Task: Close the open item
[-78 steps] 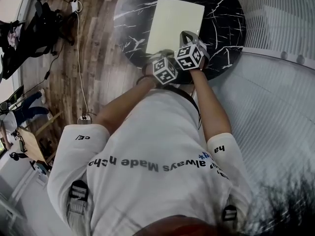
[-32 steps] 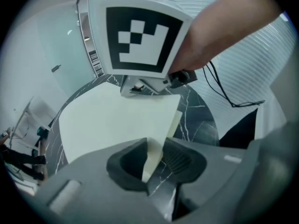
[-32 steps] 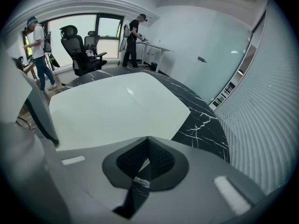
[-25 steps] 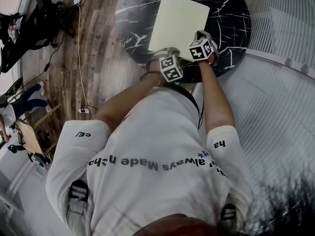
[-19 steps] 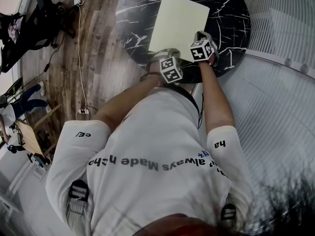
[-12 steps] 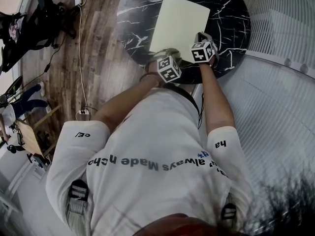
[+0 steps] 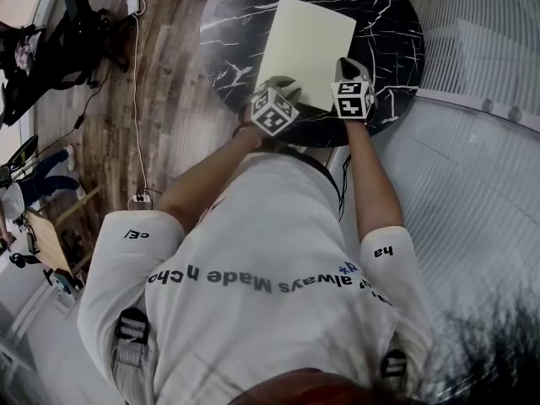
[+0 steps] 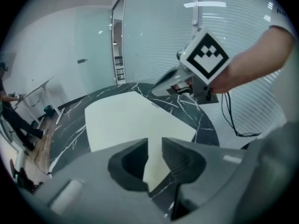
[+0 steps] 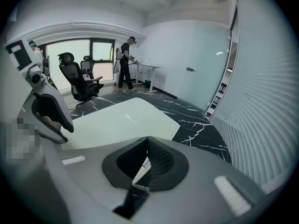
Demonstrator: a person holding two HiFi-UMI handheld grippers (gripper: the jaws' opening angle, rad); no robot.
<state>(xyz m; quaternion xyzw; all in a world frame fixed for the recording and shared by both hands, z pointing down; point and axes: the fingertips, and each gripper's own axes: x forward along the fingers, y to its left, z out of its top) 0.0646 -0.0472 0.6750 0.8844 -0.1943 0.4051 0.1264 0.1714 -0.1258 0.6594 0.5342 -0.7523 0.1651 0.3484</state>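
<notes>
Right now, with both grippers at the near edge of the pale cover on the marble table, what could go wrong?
1. The right gripper pinches only a thin edge of the pale cover, which could slip out or crease.
2. The left gripper has just been closing, yet its fingers stand apart, with the cover's corner in the gap unpressed. A one-sided lift may twist the cover.
3. A pull could drag it off the marble table.

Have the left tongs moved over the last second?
Yes: in the head view the left tongs have shifted left along the pale folder's near edge, toward the table's left rim. They were just closing, nothing between them.
</notes>
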